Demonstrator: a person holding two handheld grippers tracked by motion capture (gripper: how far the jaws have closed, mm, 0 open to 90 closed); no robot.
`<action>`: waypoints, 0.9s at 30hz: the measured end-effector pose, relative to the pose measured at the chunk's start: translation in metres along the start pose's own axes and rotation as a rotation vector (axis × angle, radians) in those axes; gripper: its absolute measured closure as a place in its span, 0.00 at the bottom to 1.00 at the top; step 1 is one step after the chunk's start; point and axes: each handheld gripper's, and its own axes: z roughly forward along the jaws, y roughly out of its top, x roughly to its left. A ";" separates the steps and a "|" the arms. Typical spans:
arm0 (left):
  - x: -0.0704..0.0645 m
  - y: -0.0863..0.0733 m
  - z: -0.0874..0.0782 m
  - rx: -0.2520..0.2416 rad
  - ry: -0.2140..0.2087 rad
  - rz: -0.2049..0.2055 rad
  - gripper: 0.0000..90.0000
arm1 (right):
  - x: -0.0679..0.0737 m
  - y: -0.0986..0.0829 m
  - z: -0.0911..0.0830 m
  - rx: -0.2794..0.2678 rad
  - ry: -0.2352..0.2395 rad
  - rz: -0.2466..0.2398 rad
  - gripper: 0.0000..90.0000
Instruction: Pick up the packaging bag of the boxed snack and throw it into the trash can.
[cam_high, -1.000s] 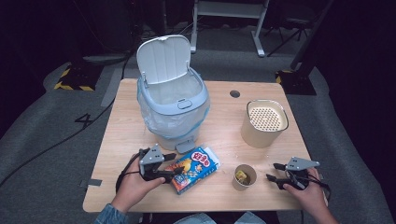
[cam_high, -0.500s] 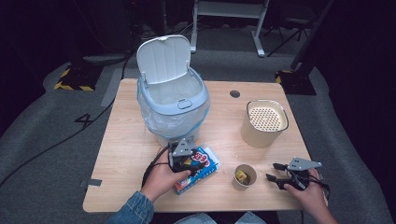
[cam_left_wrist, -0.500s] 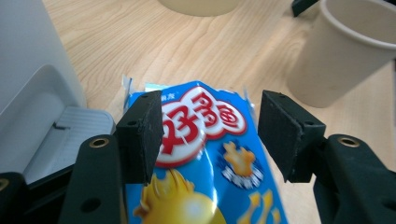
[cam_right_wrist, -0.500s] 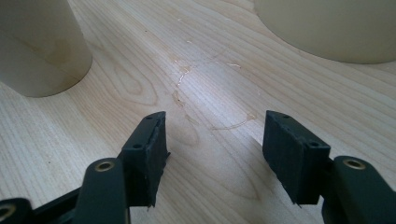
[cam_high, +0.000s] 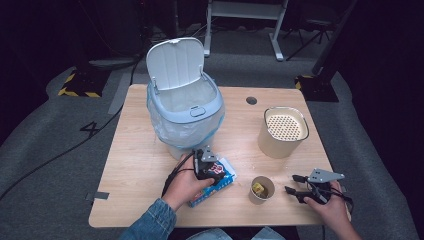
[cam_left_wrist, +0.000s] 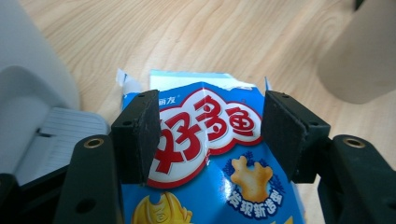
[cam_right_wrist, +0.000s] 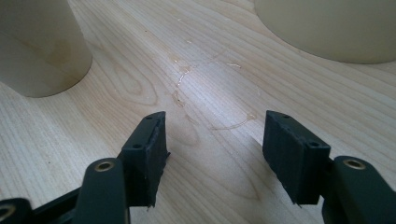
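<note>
Room: dark studio, grey carpet floor (cam_high: 60, 165) around a light wooden desk (cam_high: 135, 165); a white metal frame (cam_high: 245, 20) stands behind, a black cable (cam_high: 65, 150) trails over the floor at left, and yellow-black hazard tape (cam_high: 75, 92) marks it.
Left hand-held gripper (cam_high: 209, 167): over the near-middle of the desk, jaws apart, one on either side of the snack bag, not pressed into it as far as the left gripper view shows.
Snack bag (cam_left_wrist: 210, 154): blue biscuit packet with red characters, torn open at its far end, lying flat on the desk just in front of the bin.
Right hand-held gripper (cam_high: 296, 189): low over the desk near the right front corner, jaws apart with bare wood between them, pointing toward the paper cup.
Paper cup (cam_high: 262, 189): upright, something yellow inside, between the two grippers, near the bag but apart from it.
Bin (cam_high: 185, 107): pale blue, lid (cam_high: 175, 62) tipped up, clear liner inside, just beyond the left gripper.
Cream container (cam_high: 282, 131): round, perforated top, on the right half, beyond the cup.
Edges: grommet hole (cam_high: 251, 100) near the far edge; the front edge lies close under both forearms.
Open room: bare wood along the whole left side and between bin and cream container.
</note>
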 end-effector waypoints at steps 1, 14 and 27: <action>0.000 0.001 0.001 0.012 0.017 0.001 0.42 | 0.000 0.000 0.000 0.000 0.000 0.001 0.45; 0.003 0.009 0.017 0.117 -0.021 -0.037 0.49 | 0.000 0.000 0.000 -0.001 0.000 0.000 0.45; -0.002 0.015 -0.001 0.045 -0.042 -0.051 0.54 | 0.000 0.001 0.000 0.004 0.005 -0.001 0.46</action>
